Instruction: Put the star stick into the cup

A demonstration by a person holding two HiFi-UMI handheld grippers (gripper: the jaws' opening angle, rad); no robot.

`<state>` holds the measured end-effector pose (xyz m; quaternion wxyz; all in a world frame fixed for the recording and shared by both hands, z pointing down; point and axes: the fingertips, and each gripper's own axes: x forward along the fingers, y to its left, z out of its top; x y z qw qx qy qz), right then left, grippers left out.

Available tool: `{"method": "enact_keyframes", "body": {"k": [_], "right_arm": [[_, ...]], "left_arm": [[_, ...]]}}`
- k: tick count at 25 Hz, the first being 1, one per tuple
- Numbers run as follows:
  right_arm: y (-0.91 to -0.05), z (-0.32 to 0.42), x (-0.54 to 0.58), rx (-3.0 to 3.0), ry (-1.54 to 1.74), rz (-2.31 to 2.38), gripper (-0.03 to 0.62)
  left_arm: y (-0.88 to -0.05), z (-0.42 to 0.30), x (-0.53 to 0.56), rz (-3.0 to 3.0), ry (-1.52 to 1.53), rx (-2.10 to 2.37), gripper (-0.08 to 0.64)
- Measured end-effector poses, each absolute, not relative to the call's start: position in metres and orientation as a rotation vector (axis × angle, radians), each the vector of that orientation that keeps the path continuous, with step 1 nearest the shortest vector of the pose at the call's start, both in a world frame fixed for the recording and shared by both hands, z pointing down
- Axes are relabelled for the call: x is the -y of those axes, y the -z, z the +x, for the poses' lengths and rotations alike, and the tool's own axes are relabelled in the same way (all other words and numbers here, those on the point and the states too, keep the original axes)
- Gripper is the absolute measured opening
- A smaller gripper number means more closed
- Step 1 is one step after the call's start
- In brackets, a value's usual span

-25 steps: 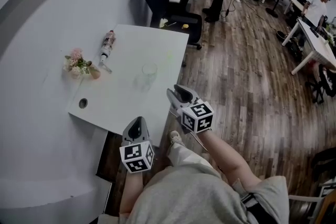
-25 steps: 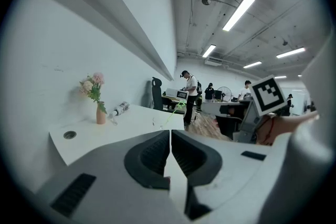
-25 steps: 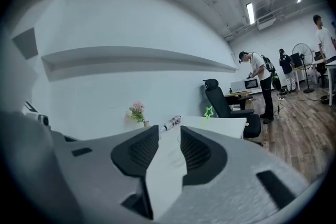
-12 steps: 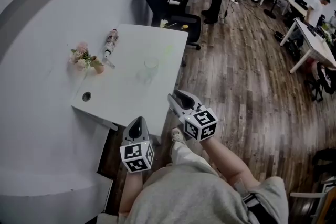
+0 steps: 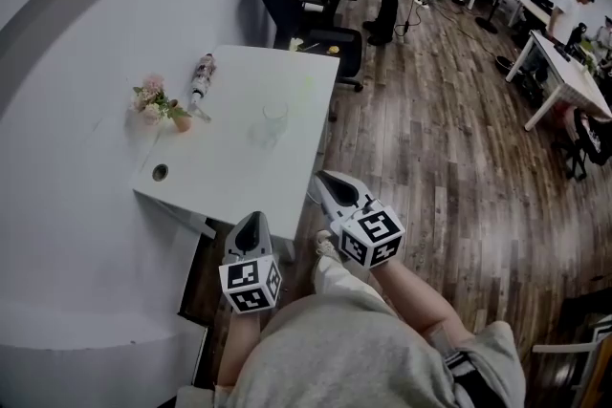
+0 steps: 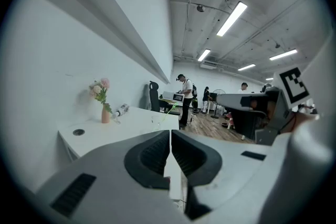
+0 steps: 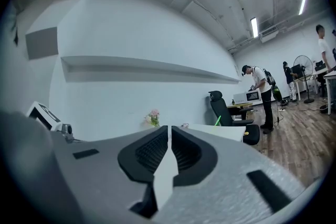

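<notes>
- grey jaws of your left gripper (image 6: 170, 136) are pressed together with nothing between them. your right gripper (image 7: 169, 134) has just been closing, also on nothing, and only a thin slit is left.
- both hover at the near edge of the white counter (image 5: 229, 177), well apart from the clear cup (image 5: 274, 116), which has bare counter around it.
- the green star stick (image 5: 308, 85) sits beyond the cup, near the far edge.
- from overhead the stick is a faint smear; your gripper views show it as a clear green line.
</notes>
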<state>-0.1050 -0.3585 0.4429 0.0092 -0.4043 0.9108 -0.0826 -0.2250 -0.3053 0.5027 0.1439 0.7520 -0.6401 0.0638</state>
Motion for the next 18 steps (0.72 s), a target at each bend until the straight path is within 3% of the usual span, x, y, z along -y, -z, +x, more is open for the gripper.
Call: {"method": "enact_keyframes", "body": {"k": [18], "right_arm": [[-0.436,-0.088,0.335,-2.799,0.265,-1.270,-0.003]], "left_arm": [[-0.499,-0.216,0.296,2.196,-0.181,1.846,0.011]]}}
